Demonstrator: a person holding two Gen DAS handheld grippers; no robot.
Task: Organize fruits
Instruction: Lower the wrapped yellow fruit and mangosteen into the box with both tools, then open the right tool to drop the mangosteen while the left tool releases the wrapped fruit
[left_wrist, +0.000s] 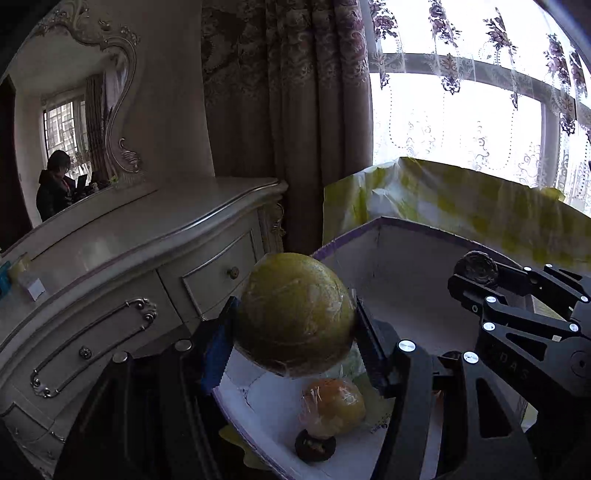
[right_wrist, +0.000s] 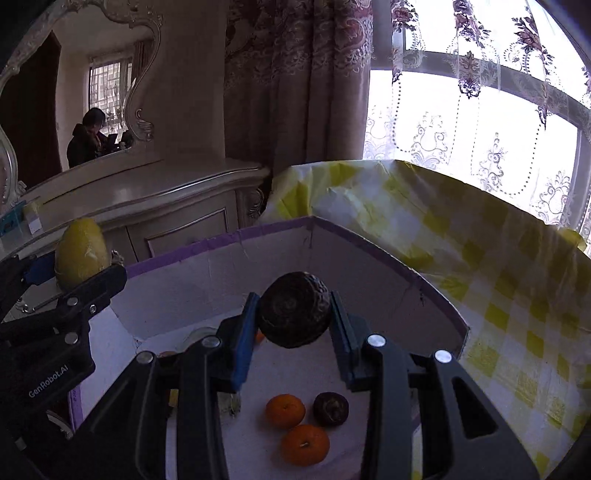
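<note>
Left gripper (left_wrist: 295, 325) clamps a yellow-green wrapped fruit (left_wrist: 295, 314) over the box (right_wrist: 221, 243) left edge; right gripper (right_wrist: 293, 317) pinches a dark wrinkled fruit (right_wrist: 293, 314) mid-box. Two oranges (right_wrist: 285, 410) lie below; dresser (left_wrist: 129, 258) beside.

A wrapped yellow-green fruit (left_wrist: 295, 314) and a dark wrinkled fruit (right_wrist: 294, 314) hang above the fruit-filled box (right_wrist: 369, 240).

Daylight pours through the window (left_wrist: 461, 122) at upper right and blows out to white glare behind the lace curtain (right_wrist: 480, 110). The room's left side sits dim and brownish. Fisheye bending curves every edge, corners vignette black, and focus stays fairly sharp.
</note>
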